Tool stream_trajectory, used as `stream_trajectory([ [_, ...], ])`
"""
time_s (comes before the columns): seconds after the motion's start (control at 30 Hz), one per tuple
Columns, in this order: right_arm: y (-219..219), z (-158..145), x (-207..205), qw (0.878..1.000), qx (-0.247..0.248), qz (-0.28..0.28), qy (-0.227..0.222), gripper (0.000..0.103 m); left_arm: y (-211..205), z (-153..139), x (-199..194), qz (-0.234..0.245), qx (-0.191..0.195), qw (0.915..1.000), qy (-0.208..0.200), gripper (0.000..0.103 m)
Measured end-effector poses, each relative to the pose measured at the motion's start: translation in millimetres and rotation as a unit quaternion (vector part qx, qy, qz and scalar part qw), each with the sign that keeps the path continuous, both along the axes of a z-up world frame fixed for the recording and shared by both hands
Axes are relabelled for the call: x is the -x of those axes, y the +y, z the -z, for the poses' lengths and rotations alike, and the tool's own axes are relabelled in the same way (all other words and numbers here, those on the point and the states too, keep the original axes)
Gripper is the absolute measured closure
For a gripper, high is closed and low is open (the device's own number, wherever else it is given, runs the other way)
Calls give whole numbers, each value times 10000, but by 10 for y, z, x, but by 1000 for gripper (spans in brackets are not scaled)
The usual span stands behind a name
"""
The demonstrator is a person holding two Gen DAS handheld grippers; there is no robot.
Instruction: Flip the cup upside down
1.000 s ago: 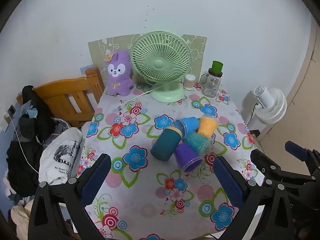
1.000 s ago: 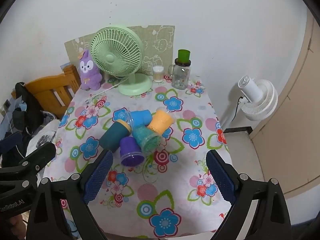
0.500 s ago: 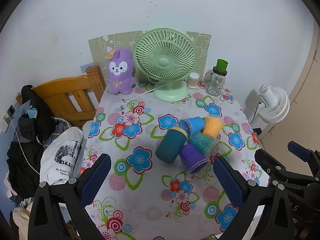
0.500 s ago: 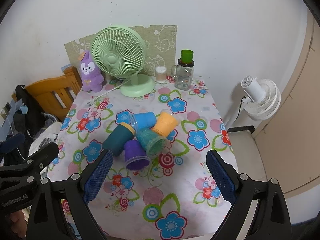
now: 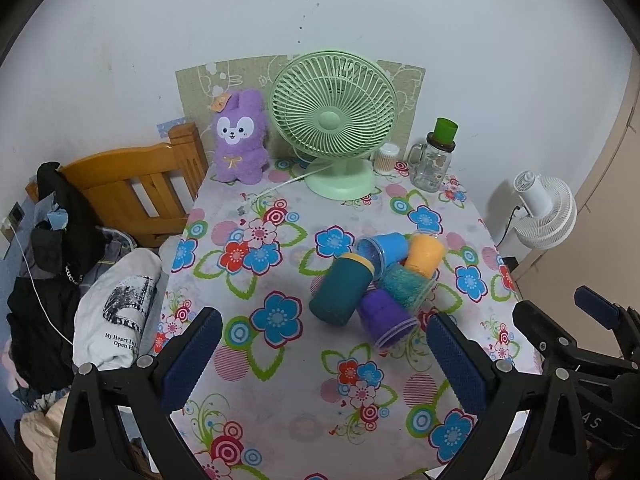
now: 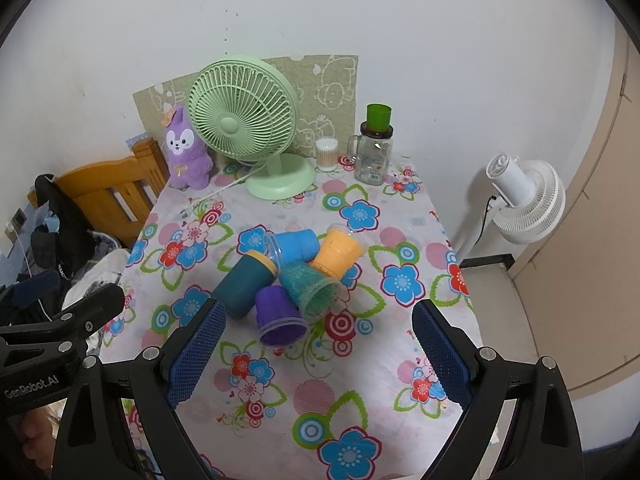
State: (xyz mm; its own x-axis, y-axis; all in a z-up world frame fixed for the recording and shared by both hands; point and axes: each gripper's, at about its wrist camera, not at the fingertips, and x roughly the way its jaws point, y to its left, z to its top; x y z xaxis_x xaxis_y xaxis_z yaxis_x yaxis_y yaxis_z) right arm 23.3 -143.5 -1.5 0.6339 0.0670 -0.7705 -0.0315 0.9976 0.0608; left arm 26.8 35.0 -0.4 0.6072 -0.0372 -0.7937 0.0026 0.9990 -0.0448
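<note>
White wall is seen behind a table [image 5: 280, 412] covered with a flowered cloth, with a wooden bed frame [image 5: 132, 184] at its left and a white floor fan [image 6: 520, 196] at its right. At the far edge a green desk fan [image 5: 334, 120], a purple plush rabbit [image 5: 239, 140] and a glass jar [image 5: 434, 156] are noted. Five cups are found lying on their sides in a touching cluster right of the table's centre: a dark teal cup [image 5: 342, 290], a blue cup [image 5: 384, 248], an orange cup [image 5: 426, 252], a green speckled cup [image 5: 404, 286] and, nearest, a purple cup [image 5: 386, 316] with its mouth toward the near edge. No cup is yet inverted.

The left gripper [image 5: 320, 356] and right gripper [image 6: 316, 354] are both held spread wide, empty, above the near table edge, well apart from the cups. The step is judged to be the approach. A descent onto one cup's wall, probably the purple one, would be required, then a lift clear of its neighbours and a turn to set it mouth down.
</note>
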Motion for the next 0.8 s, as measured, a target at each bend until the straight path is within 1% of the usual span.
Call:
stream_trajectory([
  [0.63, -44, 9, -26, 10000, 3, 23, 8, 7, -21, 40, -34, 23, -59, 10000, 41, 0],
  [0.8, -42, 33, -89, 10000, 8, -4, 68, 7, -48, 120, -84, 35, -102, 9999, 123, 0],
])
